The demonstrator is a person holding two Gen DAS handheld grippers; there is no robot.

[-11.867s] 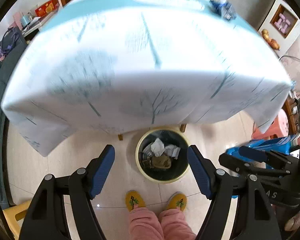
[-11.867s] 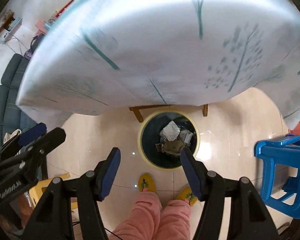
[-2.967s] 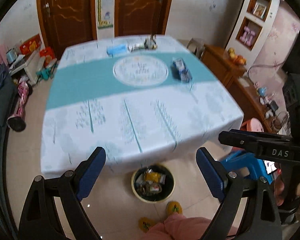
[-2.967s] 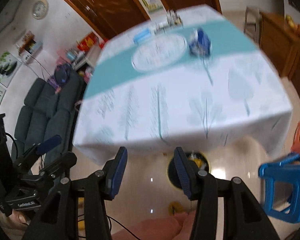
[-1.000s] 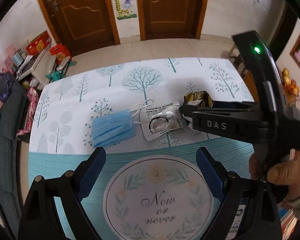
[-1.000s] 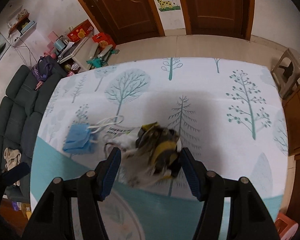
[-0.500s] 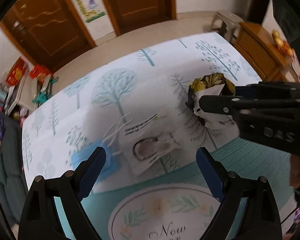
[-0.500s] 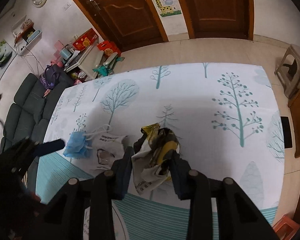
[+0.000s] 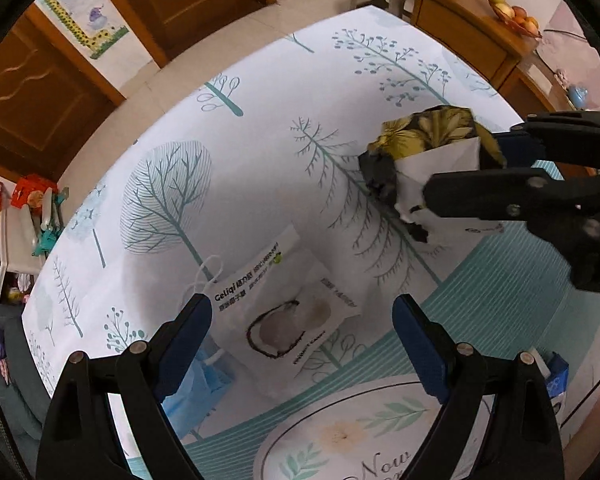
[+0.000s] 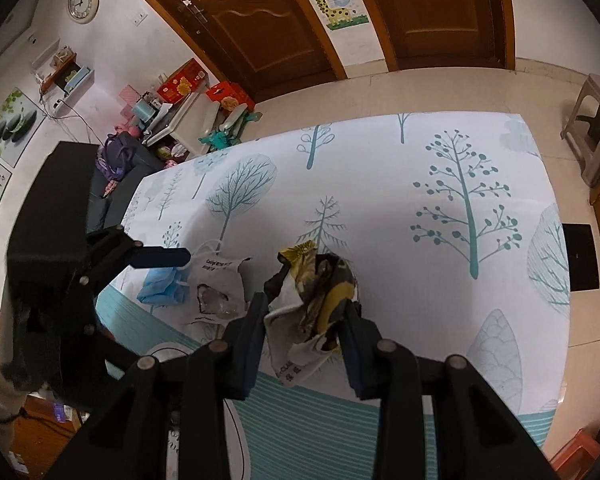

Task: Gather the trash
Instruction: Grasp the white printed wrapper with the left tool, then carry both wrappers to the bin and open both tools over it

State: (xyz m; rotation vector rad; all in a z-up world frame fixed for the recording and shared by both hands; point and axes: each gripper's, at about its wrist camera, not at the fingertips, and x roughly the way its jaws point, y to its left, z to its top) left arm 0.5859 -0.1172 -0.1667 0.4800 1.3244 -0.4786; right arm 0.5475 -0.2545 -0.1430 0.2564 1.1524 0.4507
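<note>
The right tool (image 10: 304, 320) is clamped on a crumpled yellow-and-black wrapper (image 10: 320, 292) just above the table (image 10: 440, 152). The left tool (image 9: 300, 336) stands wide apart over a flat white snack packet (image 9: 288, 312), gripping nothing. A blue face mask (image 9: 196, 384) beside the packet is half hidden behind the left tool's finger; the packet's contents cannot be made out.

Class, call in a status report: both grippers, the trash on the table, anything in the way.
Right gripper jaws just closed on crumpled yellow-and-black wrapper. Left gripper open above white coconut-print packet. Blue face mask beside packet. Nothing in the way.

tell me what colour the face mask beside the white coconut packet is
Light blue. The face mask shows best in the right wrist view, lying beside the white coconut packet.
</note>
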